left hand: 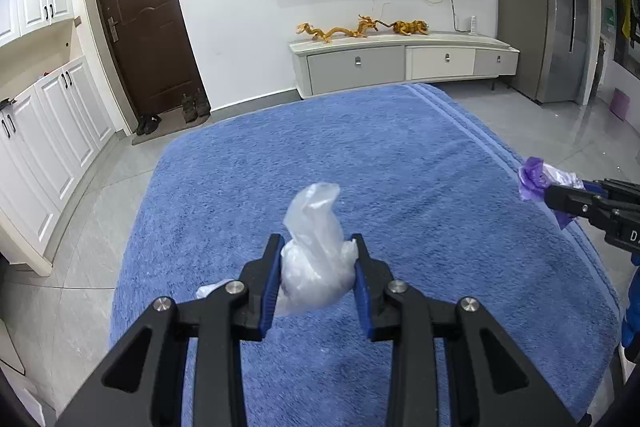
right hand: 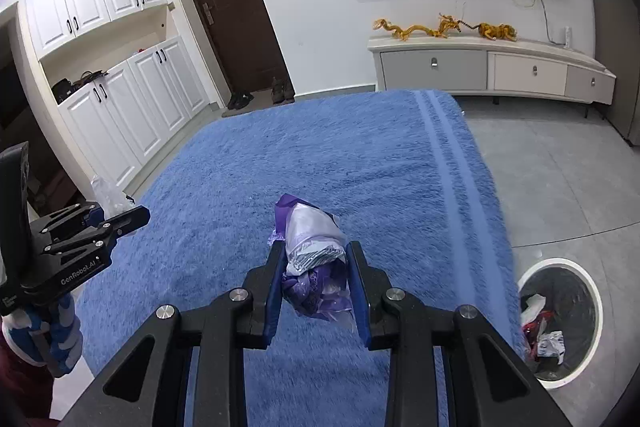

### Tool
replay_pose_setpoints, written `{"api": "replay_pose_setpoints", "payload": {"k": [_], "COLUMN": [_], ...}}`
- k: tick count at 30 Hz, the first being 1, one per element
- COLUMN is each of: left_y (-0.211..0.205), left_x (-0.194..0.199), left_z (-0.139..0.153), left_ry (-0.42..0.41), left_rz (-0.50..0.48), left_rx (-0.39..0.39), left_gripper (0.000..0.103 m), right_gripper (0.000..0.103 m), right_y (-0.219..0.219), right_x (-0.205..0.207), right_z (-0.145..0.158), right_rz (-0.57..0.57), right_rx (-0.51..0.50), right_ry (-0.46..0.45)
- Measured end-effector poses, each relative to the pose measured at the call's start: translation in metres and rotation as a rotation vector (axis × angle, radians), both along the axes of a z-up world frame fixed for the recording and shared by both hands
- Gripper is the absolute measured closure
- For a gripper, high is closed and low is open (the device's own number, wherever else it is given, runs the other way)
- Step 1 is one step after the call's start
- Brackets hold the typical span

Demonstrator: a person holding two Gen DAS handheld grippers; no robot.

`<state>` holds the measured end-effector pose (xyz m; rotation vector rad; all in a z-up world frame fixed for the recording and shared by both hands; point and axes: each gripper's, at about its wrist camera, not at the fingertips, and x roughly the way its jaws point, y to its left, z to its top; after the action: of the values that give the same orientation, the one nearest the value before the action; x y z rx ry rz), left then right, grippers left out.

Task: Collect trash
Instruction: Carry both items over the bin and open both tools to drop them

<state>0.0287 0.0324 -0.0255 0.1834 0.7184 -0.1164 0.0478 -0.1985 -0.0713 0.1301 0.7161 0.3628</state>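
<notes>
Trash in 2 pieces, both lifted clear of the blue towel (left hand: 360,155) covering the counter. Clear crumpled plastic bag (left hand: 316,259) pinched between the blue pads of the left hand-held gripper (left hand: 318,269), jaws narrow and pressing into both sides of the wad, a loose tail sticking up past the fingertips. Purple-and-white wrapper (right hand: 316,259) clamped the same way in the right hand-held gripper (right hand: 316,279), jaws narrow, crinkled purple film hanging below the pads.

Seen from the right wrist view: white round bin (right hand: 592,311) on the grey floor just off the right edge of the towel, black liner inside, already holding some white and red scraps. Left hand-held gripper visible there too, at far left, over the left edge of the towel, with the clear bag showing beyond its tips.

Judged from this: pickup stage done for both pieces, no further litter visible on the towel. Left to do: carry both over the bin and release, purple wrapper first in all likelihood, being nearer; clear bag with the whole width of the towel to cross. Cannot tell whether more trash lies outside these 2 views.
</notes>
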Motion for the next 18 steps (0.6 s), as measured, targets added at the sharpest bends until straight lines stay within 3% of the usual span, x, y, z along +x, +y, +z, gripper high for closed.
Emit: {"api": "replay_pose_setpoints", "payload": {"k": [18], "left_y": [-0.058], "left_x": [-0.01], "left_z": [0.005], "left_ry": [0.022], "left_rz": [-0.006], "left_rx": [0.125], "left_gripper": [0.073], "right_gripper": [0.075], "right_y": [-0.044], "right_x": [-0.031], "right_z": [-0.008], "right_rz": [-0.031], "right_rx": [-0.016], "right_ry": [-0.071]}}
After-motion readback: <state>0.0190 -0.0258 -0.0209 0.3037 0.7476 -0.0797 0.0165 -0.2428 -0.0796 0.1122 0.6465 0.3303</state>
